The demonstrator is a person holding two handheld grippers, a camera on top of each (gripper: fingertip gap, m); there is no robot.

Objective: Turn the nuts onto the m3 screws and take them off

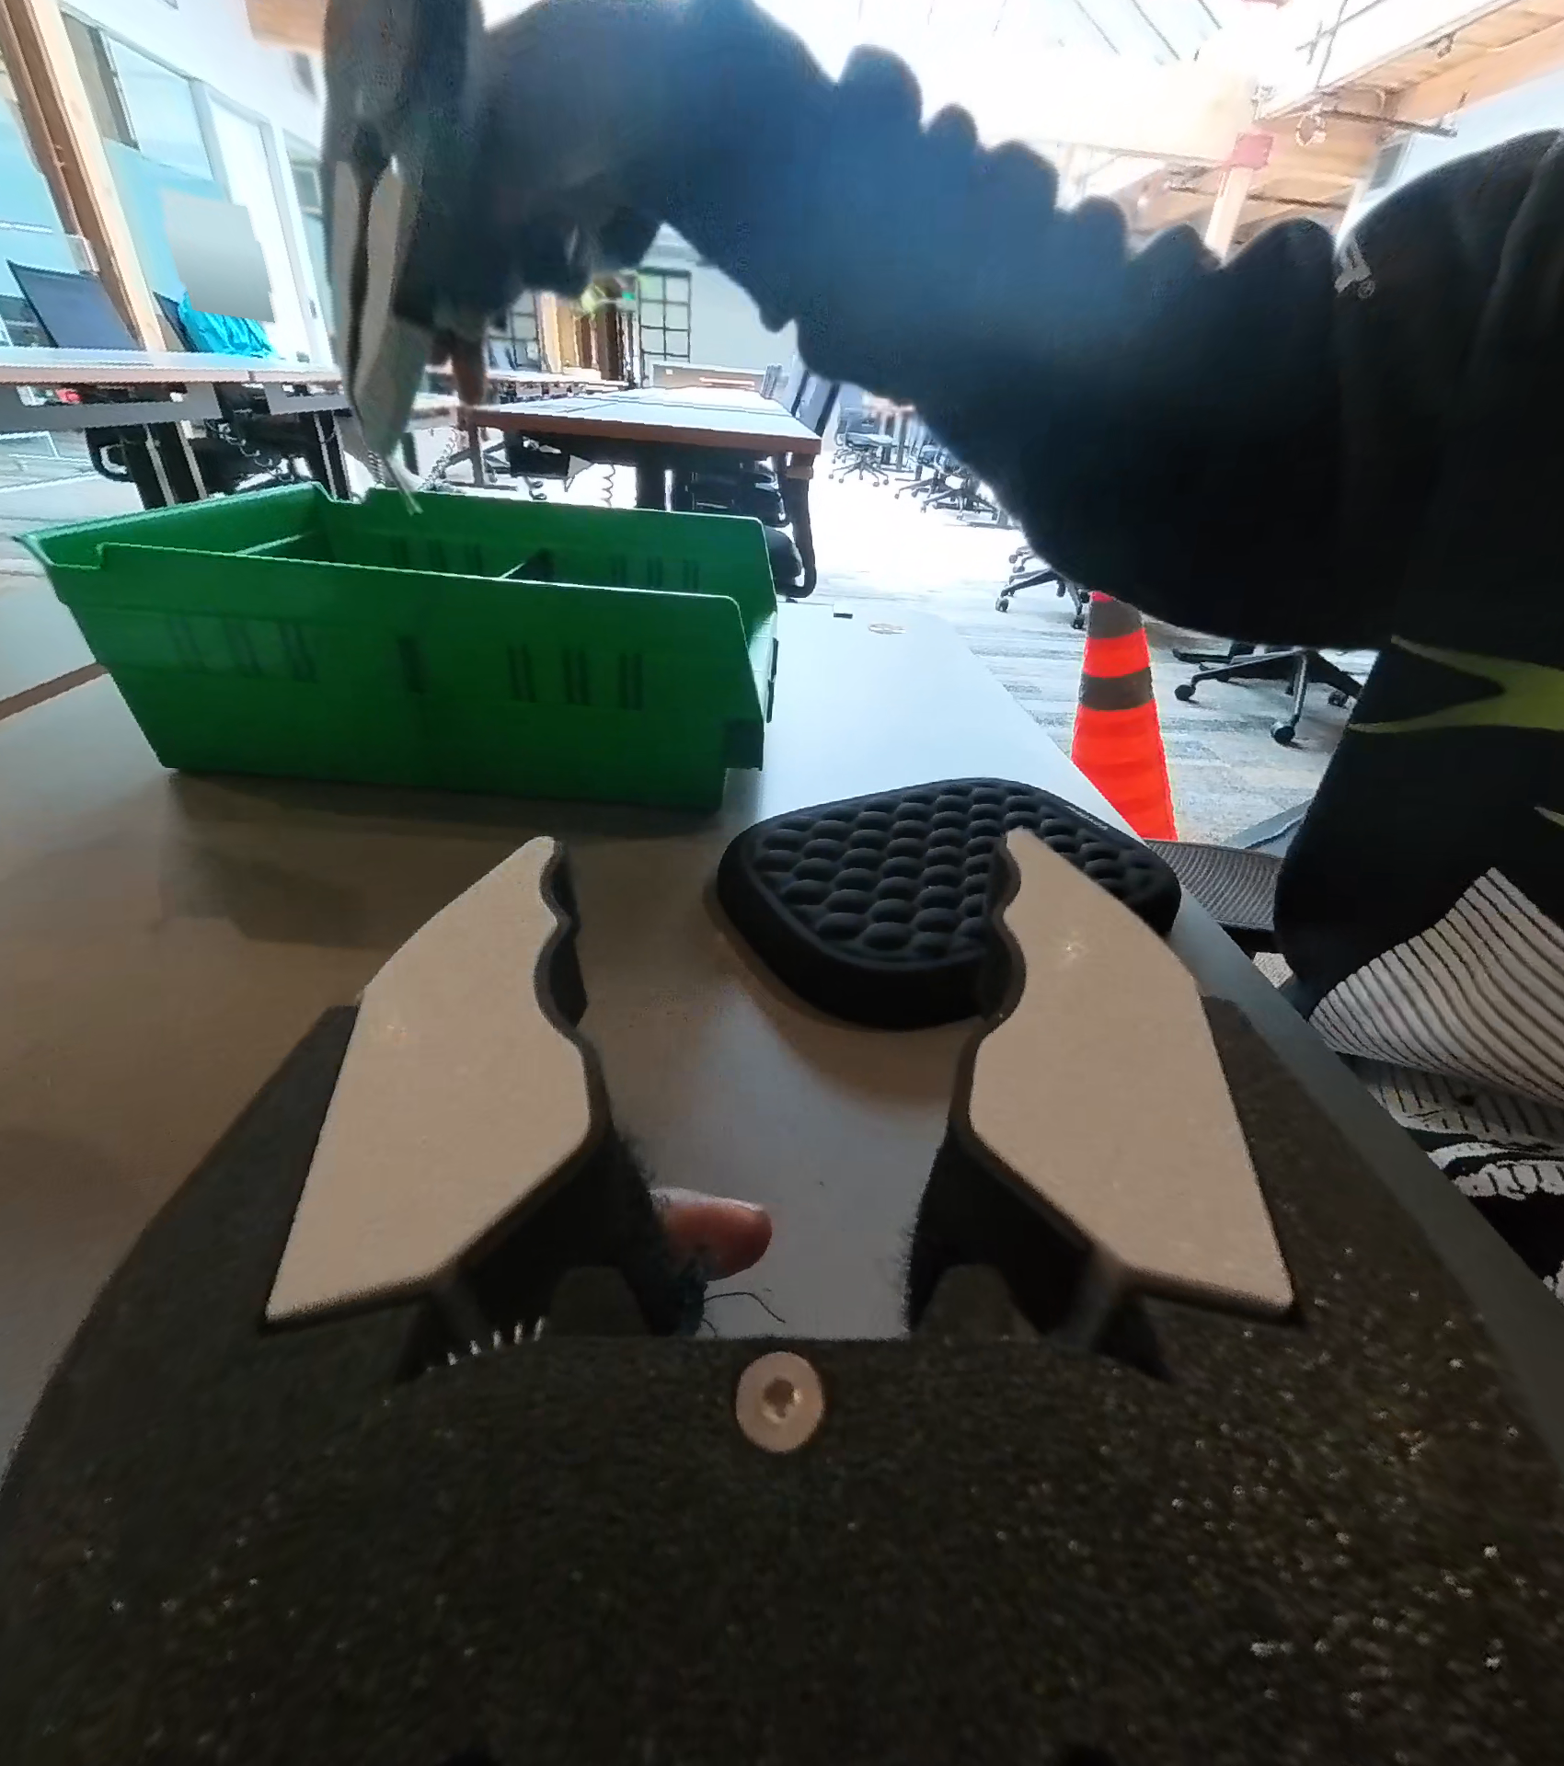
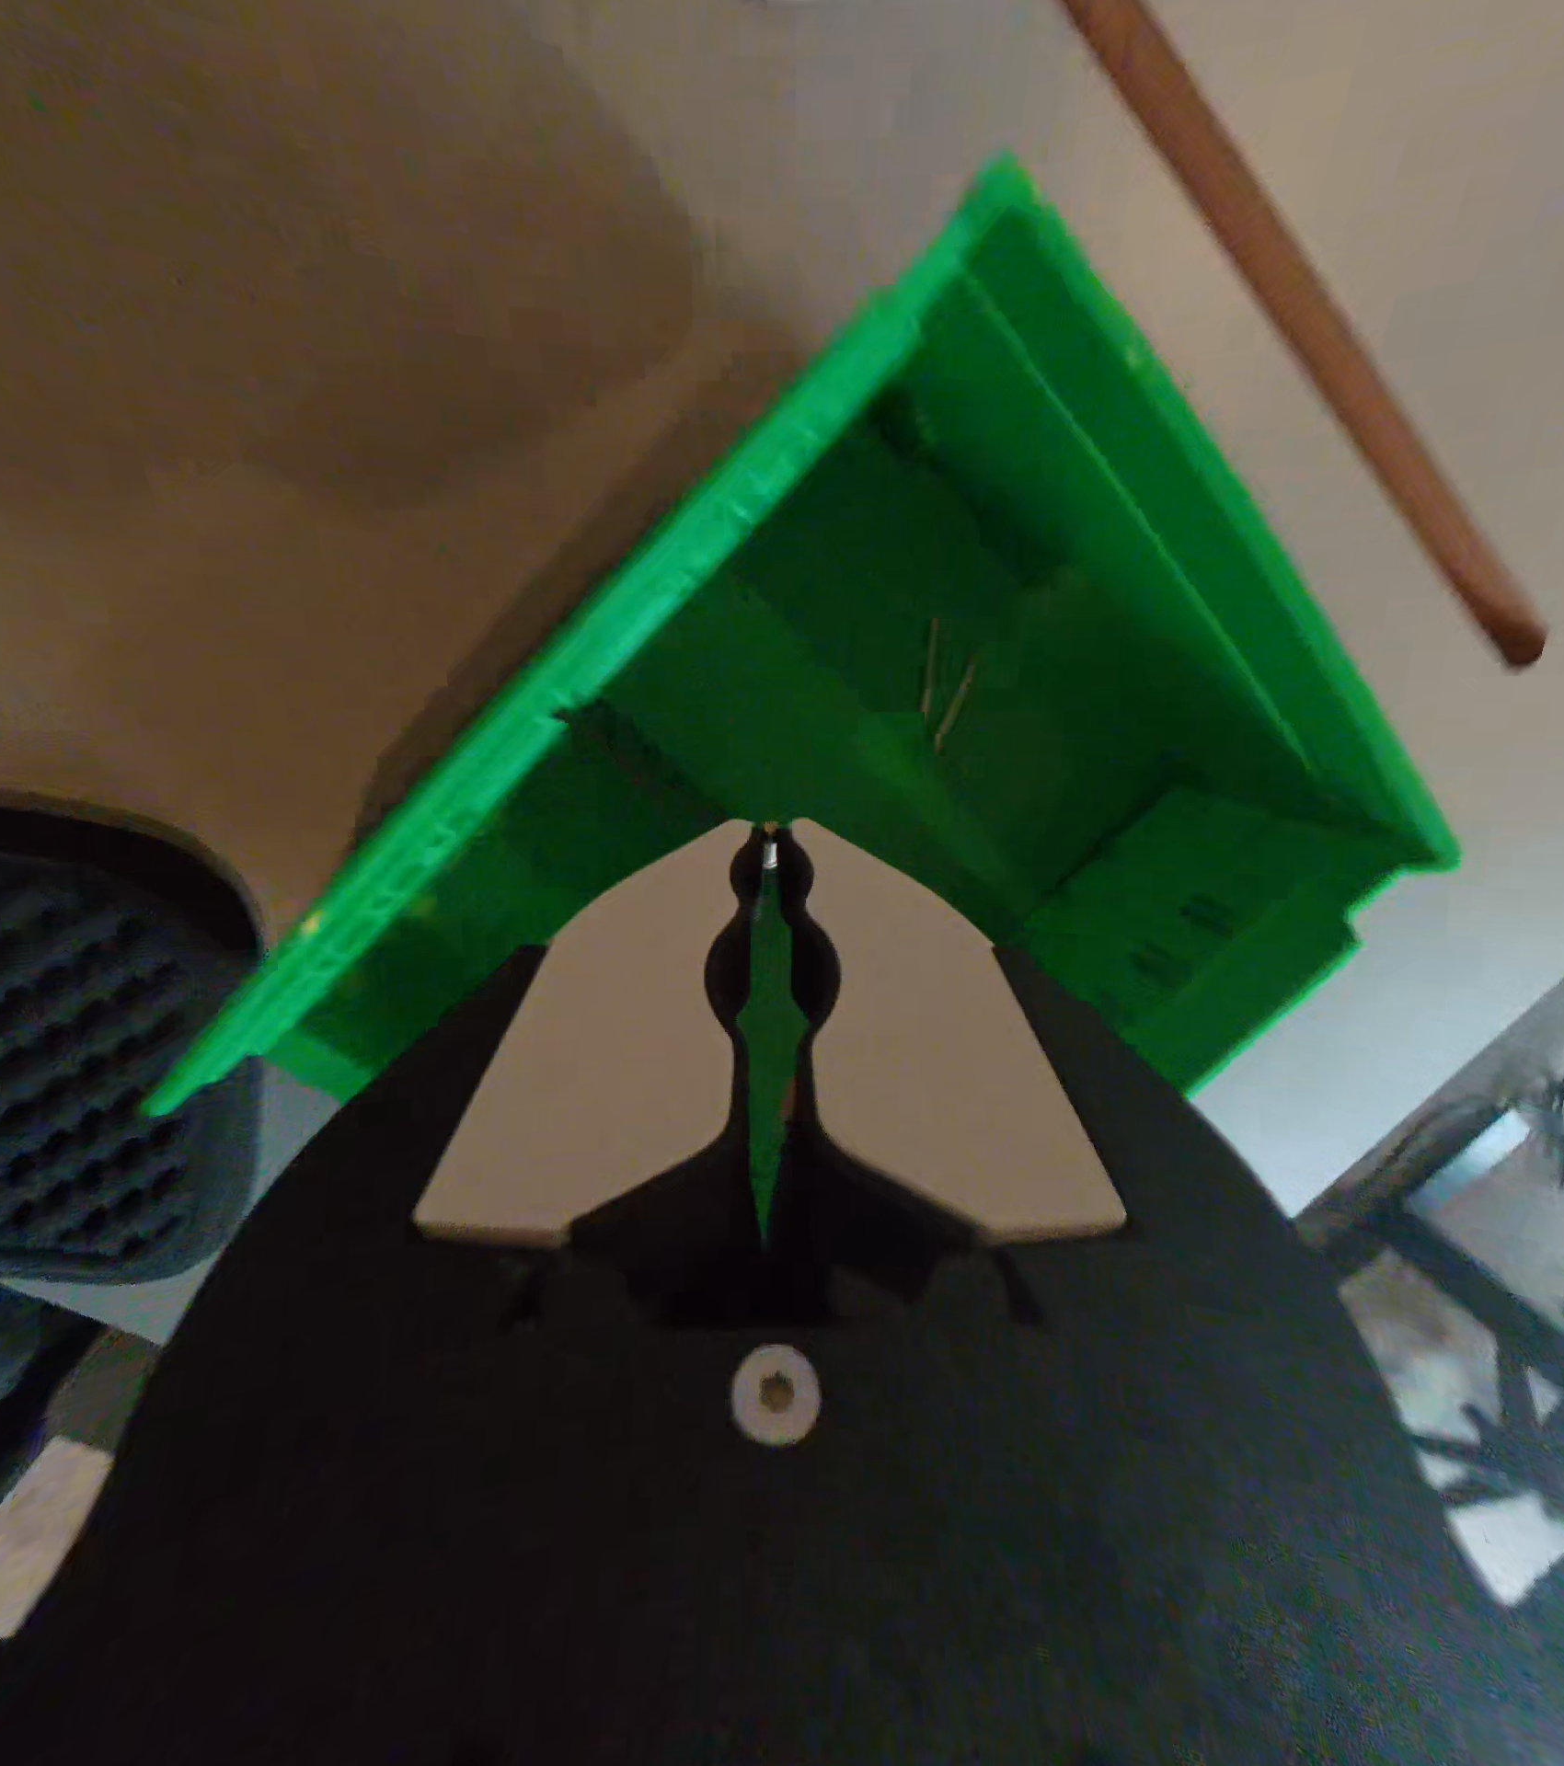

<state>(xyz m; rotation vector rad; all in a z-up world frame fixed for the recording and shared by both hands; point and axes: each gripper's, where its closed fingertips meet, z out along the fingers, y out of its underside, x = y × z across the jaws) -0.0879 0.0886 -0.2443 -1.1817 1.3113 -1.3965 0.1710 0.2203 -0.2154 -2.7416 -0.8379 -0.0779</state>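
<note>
Plainly: left tongs spread and empty, right tongs pinched on a small silvery screw over the bin.

Left gripper [image 1: 783, 860] lay low over the grey table [image 1: 138, 908], jaws wide apart with nothing between them; a black honeycomb pad [image 1: 902, 879] sat just beyond its right finger; the green bin [image 1: 434, 669] stood farther back; right gripper [image 2: 769, 841] hung above the bin's open compartments, tips pressed together on the screw [image 2: 768, 852]; thin pale pins [image 2: 945, 698] lay on the bin floor; whether a nut was on the screw could not be told. Judged: the screw was light, rigid, smooth and easily lost; best held across the shank near the head, leaving thread free for the nut.
</note>
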